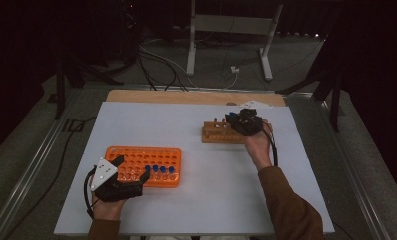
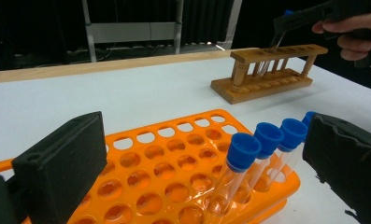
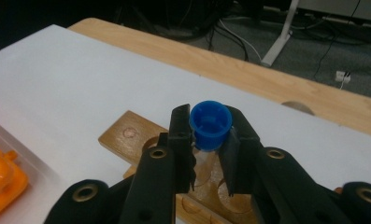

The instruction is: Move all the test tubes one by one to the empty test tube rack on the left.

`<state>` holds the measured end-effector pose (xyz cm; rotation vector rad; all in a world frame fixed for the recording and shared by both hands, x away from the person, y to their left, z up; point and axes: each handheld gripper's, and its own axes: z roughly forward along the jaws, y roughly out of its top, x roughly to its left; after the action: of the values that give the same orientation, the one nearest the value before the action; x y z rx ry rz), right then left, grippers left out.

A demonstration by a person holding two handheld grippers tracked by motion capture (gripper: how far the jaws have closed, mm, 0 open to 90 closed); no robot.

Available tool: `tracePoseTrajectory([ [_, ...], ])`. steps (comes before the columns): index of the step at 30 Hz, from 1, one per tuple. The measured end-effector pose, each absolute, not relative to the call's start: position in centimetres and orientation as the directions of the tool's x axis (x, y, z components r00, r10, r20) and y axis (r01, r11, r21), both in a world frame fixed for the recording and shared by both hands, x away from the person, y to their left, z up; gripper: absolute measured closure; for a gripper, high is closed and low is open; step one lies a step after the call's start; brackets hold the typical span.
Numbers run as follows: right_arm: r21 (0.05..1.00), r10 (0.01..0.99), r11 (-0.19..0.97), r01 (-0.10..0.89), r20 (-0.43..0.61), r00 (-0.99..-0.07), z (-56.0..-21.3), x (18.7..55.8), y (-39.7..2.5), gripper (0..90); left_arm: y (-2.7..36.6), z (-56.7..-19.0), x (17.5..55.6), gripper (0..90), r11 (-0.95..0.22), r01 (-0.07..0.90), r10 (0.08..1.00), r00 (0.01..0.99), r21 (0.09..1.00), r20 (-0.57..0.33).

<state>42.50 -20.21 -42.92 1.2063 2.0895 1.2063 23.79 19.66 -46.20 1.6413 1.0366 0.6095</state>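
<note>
The left tool [image 1: 131,169] is held with jaws apart astride the orange rack [image 1: 145,156] at the desk's left. At right, the right tool [image 3: 211,140] is clamped on a blue-capped tube [image 3: 210,123], carried upright directly above the wooden rack [image 3: 141,140].

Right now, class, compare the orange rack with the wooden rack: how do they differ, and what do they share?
The orange rack is plastic with many rows of round holes; the wooden rack has a single row. The orange rack holds several blue-capped tubes along one edge, with the left hand-held gripper open around it; over the wooden rack, the right hand-held gripper grips one capped tube. Both stand on the white table.
</note>
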Motion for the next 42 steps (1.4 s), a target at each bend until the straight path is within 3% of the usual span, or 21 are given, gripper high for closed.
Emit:
tracePoseTrajectory([
  [24,0.885,0.824,0.228,0.405,0.047,-0.565,-38.9,39.6,-22.2,76.6,18.3,-44.4,24.4,0.8,-0.063,0.290,0.839,0.534,0.955,-0.107],
  [42,0.871,0.717,0.311,0.379,0.046,-0.695,-38.0,35.2,-20.3,76.5,11.3,-42.4,26.2,0.9,-0.139,0.272,0.772,0.632,0.952,-0.068],
])
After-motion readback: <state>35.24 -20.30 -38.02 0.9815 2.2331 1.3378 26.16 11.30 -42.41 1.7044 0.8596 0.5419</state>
